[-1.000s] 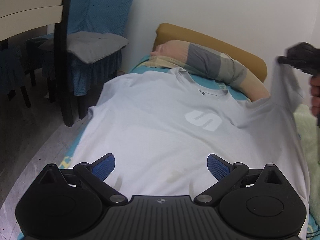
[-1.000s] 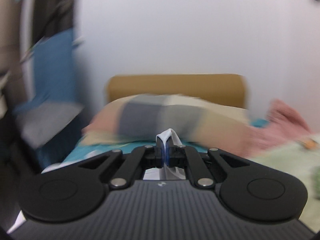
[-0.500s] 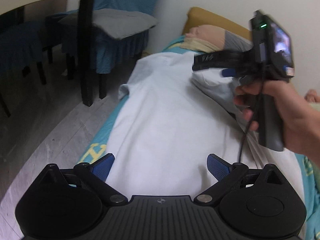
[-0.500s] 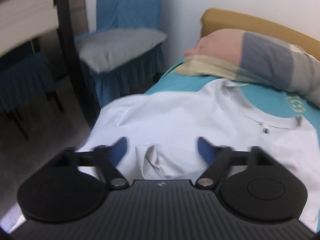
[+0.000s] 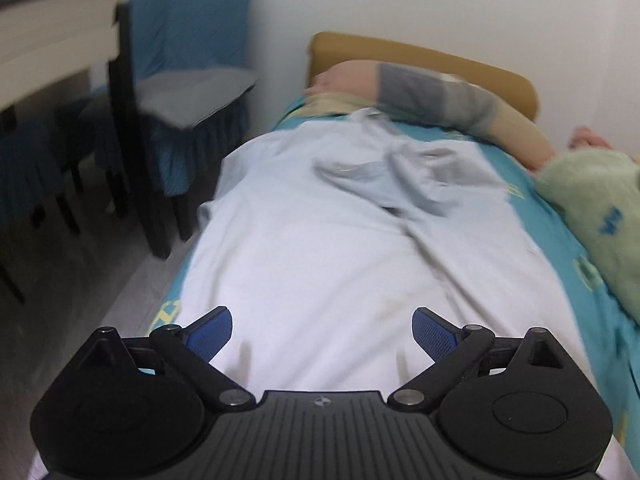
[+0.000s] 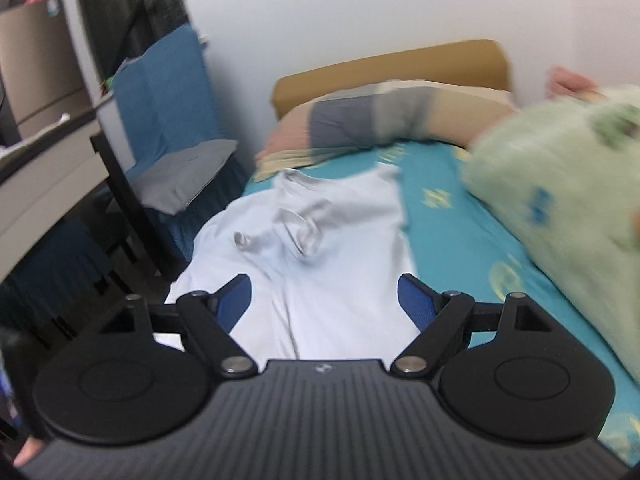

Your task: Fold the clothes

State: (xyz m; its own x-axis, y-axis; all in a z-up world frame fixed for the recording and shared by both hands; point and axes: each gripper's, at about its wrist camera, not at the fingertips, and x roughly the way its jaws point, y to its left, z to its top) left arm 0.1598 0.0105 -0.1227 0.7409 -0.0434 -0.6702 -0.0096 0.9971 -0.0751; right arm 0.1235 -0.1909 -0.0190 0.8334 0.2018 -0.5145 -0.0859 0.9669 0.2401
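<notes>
Currently: bed [image 5: 560, 216] carries the pale shirt [image 5: 320, 248], lengthwise, right side folded inward, sleeve rumpled near the pillow [image 5: 432, 92]. Left gripper [image 5: 322, 330] and right gripper [image 6: 324, 296] both gape empty. Next, probably: pinch the left edge, fold across.

We see our left gripper [image 5: 322, 334] spread wide above the near end of a pale T-shirt [image 5: 320, 248] lying along the teal bedsheet [image 5: 560, 240]. A sleeve [image 5: 404, 168] lies folded in and rumpled across the shirt's far half. A striped pillow [image 5: 432, 96] sits beyond, a green blanket [image 5: 596, 216] on the right.
</notes>
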